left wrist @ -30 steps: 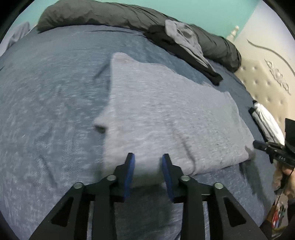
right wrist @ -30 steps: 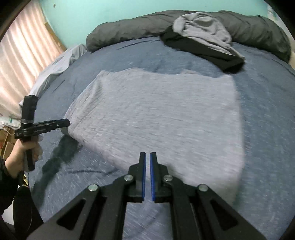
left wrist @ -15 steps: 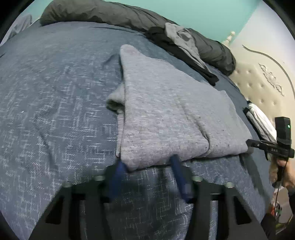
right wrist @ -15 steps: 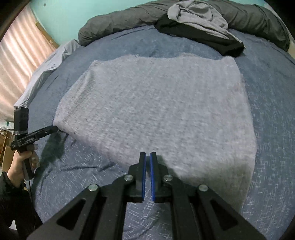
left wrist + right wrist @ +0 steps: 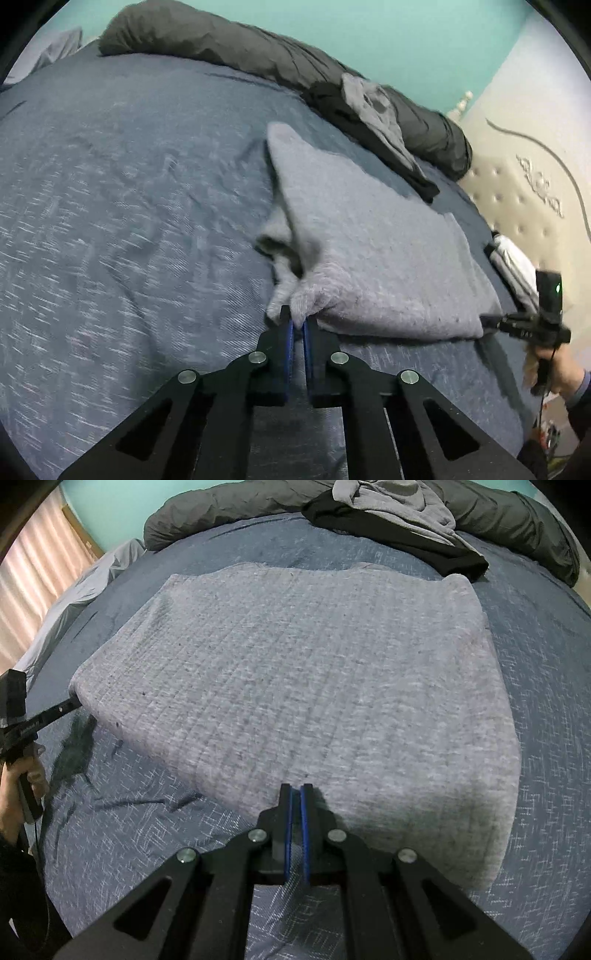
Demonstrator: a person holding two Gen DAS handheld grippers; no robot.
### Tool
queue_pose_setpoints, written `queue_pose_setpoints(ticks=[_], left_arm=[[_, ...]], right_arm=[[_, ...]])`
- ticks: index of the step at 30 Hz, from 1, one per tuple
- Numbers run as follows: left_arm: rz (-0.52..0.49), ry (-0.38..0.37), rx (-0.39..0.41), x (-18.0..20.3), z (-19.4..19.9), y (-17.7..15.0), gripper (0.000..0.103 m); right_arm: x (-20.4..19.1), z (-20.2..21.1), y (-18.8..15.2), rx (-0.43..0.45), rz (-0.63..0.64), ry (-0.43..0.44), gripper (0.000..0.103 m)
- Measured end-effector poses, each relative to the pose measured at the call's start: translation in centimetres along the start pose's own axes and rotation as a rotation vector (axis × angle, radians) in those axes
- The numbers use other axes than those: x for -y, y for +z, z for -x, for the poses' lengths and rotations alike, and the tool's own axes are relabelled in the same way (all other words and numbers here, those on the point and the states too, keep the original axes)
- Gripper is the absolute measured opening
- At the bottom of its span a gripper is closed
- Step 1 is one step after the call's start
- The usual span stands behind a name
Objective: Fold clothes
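A single grey folded garment (image 5: pixel 388 258) lies on the blue bed (image 5: pixel 129 221), filling the centre of the right wrist view and the middle right of the left wrist view. In the left wrist view, the left hand-held gripper (image 5: pixel 297 325) at lower centre has its jaws clamped on the garment's near corner, cloth bunched between the blue pads. In the right wrist view, the right hand-held gripper (image 5: pixel 295 794) at lower centre sits at the garment's near edge, jaws together; whether cloth is pinched between them I cannot tell. Two more garments, one black (image 5: pixel 399 539) and one grey (image 5: pixel 399 506), lie heaped at the top of the frame against one dark rolled duvet (image 5: pixel 221 509).
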State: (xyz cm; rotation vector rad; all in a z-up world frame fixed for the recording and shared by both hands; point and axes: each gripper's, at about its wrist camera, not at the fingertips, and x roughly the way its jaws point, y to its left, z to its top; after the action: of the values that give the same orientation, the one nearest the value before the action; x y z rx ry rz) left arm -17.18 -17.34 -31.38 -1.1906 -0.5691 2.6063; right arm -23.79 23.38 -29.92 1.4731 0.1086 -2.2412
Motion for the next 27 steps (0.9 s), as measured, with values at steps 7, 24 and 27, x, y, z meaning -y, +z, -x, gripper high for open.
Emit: queue_pose_setpoints(ticks=[7,24,27], left_arm=[[0.001,0.015,-0.057,0.1,-0.2,-0.1,0.009],[0.008,0.002,0.043,2.1,1.7,0.8,0.035],[-0.001,-0.012,0.039,2.6,1.4,0.8,0.035]], right_arm=[[-0.2,-0.6,-0.3,-0.023,0.000,-0.013,0.004],[-5.9,-3.4,4.2,0.036,-0.135,0.076,0.004],[-5.7,-5.3,2.8,0.026,-0.183,0.053,0.004]])
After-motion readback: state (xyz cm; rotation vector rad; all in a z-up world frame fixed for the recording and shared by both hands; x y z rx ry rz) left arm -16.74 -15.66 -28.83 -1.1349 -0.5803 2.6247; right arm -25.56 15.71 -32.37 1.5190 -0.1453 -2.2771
